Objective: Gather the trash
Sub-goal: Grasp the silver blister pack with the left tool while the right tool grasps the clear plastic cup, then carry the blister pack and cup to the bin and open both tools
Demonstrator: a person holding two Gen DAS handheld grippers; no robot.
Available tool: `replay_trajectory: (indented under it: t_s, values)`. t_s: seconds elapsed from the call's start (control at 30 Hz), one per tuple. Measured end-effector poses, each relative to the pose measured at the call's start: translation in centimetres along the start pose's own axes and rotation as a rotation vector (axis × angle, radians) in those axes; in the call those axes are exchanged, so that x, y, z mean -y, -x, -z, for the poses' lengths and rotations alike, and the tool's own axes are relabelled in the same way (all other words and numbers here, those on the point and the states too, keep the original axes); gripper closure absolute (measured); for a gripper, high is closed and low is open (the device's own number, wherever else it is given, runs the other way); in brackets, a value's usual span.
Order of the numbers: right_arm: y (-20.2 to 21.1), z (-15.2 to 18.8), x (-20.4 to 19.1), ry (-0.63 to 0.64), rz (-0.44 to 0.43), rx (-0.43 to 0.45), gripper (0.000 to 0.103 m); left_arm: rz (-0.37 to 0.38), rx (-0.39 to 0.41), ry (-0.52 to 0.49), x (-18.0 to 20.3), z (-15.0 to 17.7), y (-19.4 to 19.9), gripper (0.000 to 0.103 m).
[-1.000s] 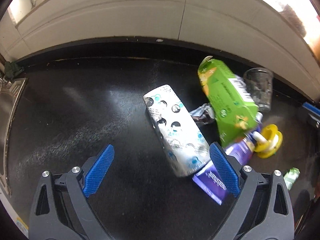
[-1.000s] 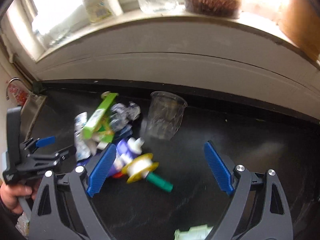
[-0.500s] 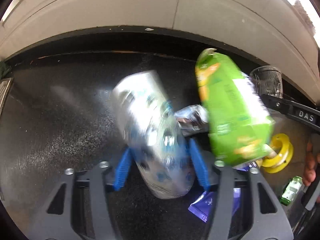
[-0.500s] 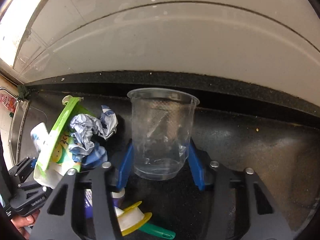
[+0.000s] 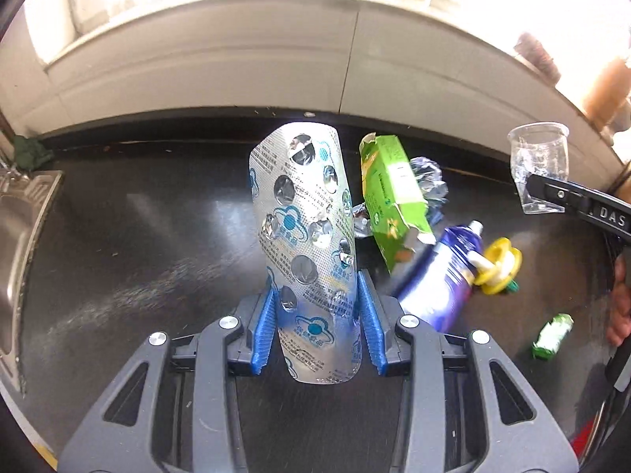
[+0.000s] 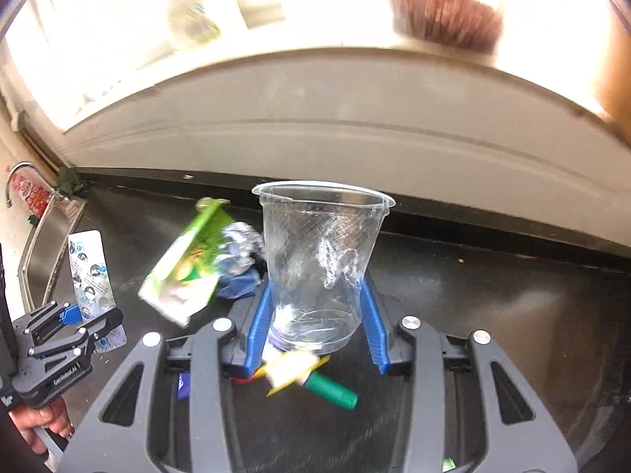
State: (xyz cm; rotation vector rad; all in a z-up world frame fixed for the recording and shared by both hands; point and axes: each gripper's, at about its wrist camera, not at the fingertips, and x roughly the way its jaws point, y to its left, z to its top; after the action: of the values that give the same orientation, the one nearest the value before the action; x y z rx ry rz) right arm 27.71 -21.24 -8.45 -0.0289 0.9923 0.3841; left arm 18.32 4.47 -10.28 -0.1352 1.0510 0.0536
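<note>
Trash pile sat mid black counter [image 5: 130, 236]: green carton [image 5: 392, 201], crumpled foil [image 5: 428, 181], purple tube [image 5: 441, 276], yellow spool [image 5: 499, 266]. Left gripper [image 5: 315, 315] had just been closing & clamped the silver blister pack [image 5: 305, 228] betw. both blue pads, pack upright, lifted off the counter. Right gripper [image 6: 315, 319] had also just been closing, narrowed onto the clear plastic cup [image 6: 321, 256] near its base; cup upright, pads touching both sides.

Black counter [image 5: 130, 244] with green carton [image 5: 390, 197], purple tube [image 5: 441, 272], crumpled foil [image 5: 428, 181] (beside the carton), small green scrap [image 5: 552, 335].
</note>
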Motion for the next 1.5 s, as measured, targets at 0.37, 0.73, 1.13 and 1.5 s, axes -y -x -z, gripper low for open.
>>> replay_trajectory:
  t_s: [0.37,0.73,1.13,1.5]
  values:
    - [8.5,9.2,-4.9,0.023,-0.001,0.052,0.061,0.0,0.028,-0.087,1.6,7.0,6.8,0.065]
    - [11.1,12.1,-9.8,0.086,-0.031,0.07,0.061,-0.002,0.074,-0.087,0.5,11.0,10.1,0.065]
    - [10.3,14.3,-30.6,0.494,-0.364,0.035,0.061,-0.275,0.164,0.22,-13.1,20.5,18.7,0.064]
    - [5.7,28.6,-52.5,0.882,-0.662,-0.2,0.06,-0.42,0.022,0.654,-27.0,41.3,20.6,0.064]
